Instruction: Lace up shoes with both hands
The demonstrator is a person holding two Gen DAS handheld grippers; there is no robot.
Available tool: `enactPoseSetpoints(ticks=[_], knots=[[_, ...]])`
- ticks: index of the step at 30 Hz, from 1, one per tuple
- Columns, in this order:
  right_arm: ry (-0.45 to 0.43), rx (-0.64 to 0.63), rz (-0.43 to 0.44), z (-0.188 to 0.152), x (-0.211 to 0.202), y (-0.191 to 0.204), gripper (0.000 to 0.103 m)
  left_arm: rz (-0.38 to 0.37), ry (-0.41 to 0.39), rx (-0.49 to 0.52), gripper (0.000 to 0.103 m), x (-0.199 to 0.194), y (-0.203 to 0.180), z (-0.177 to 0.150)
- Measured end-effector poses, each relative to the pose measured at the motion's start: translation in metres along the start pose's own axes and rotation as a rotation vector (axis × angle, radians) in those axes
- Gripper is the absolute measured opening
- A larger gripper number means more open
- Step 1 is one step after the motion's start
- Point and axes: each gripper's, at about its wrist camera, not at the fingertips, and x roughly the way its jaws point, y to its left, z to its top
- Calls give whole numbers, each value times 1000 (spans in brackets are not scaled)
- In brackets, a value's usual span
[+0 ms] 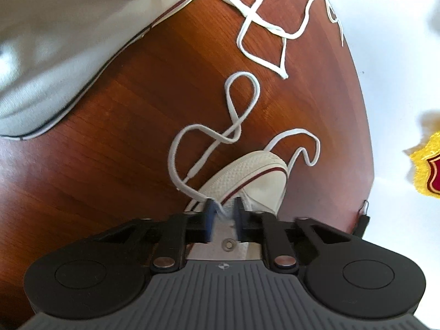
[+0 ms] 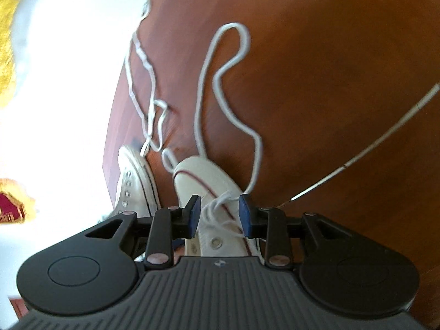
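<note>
Left gripper (image 1: 223,214) pinching white shoelace (image 1: 220,209) over sneaker (image 1: 255,176), right gripper (image 2: 219,214) spread around laces at the eyelets, wooden surface (image 1: 123,115) beneath

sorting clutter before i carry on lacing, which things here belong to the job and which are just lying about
Job: near white shoe; its lace; second shoe; loose lace; left gripper; right gripper.

Lying about: yellow fringed cloth; thin rod.
</note>
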Motion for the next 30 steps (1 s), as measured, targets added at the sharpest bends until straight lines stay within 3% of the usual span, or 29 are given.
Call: enactPoseSetpoints(ticks=[6, 10, 11, 12, 20, 26, 30], knots=[[5, 3, -22, -1, 7, 0, 33, 37, -32, 85, 3, -3, -11, -2], [53, -26, -14, 0, 16, 3, 33, 43, -33, 129, 4, -4, -16, -2], [61, -36, -12, -1, 18, 4, 25, 49, -32, 143, 4, -3, -18, -2], [68, -45, -7, -3, 20, 5, 10, 55, -33, 162, 4, -3, -20, -2], [54, 20, 105, -4, 6, -1, 3, 91, -38, 230, 4, -1, -23, -6], [-72, 96, 224, 19, -26, 4, 3, 106, -37, 255, 4, -1, -23, -6], [-166, 69, 238, 47, -55, 13, 3, 109, -38, 268, 4, -1, -23, -6]])
